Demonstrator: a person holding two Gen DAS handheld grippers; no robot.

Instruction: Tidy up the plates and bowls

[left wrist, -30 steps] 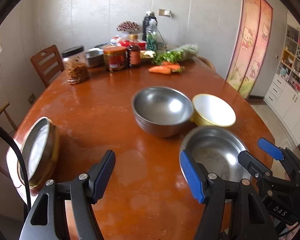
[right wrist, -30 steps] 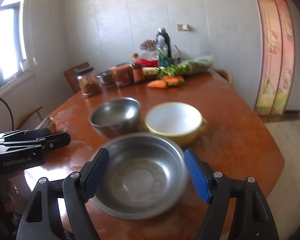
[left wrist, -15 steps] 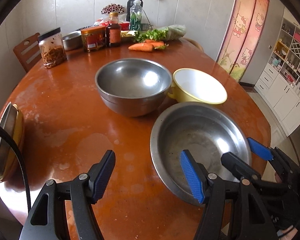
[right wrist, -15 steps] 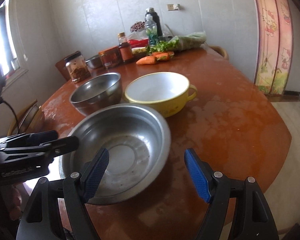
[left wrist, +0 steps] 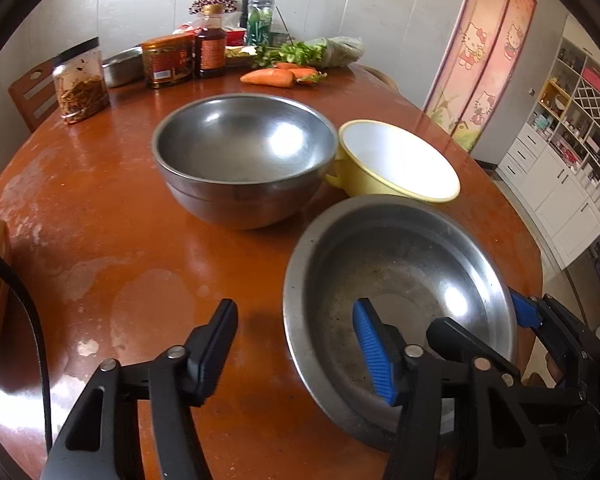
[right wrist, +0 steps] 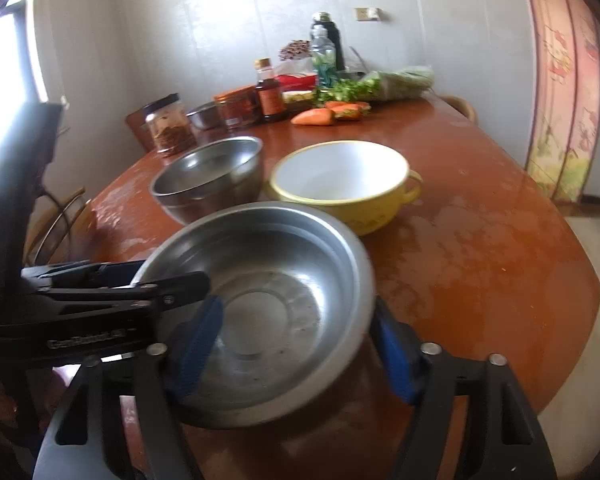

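Left wrist view: left gripper [left wrist: 296,344] jaws, just narrowing but still spread, straddle near-left rim of shallow steel basin [left wrist: 400,276] on table [left wrist: 112,216] | Right wrist view: right gripper [right wrist: 296,348] jaws, likewise narrowing, bracket basin's near-right rim; pads not pressing.

yellow bowl [left wrist: 396,164], silver bowls [left wrist: 244,156]

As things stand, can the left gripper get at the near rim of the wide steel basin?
Probably yes: the left gripper straddles the wide steel basin rim, its closing jaws not yet pressing, nothing between them but rim.
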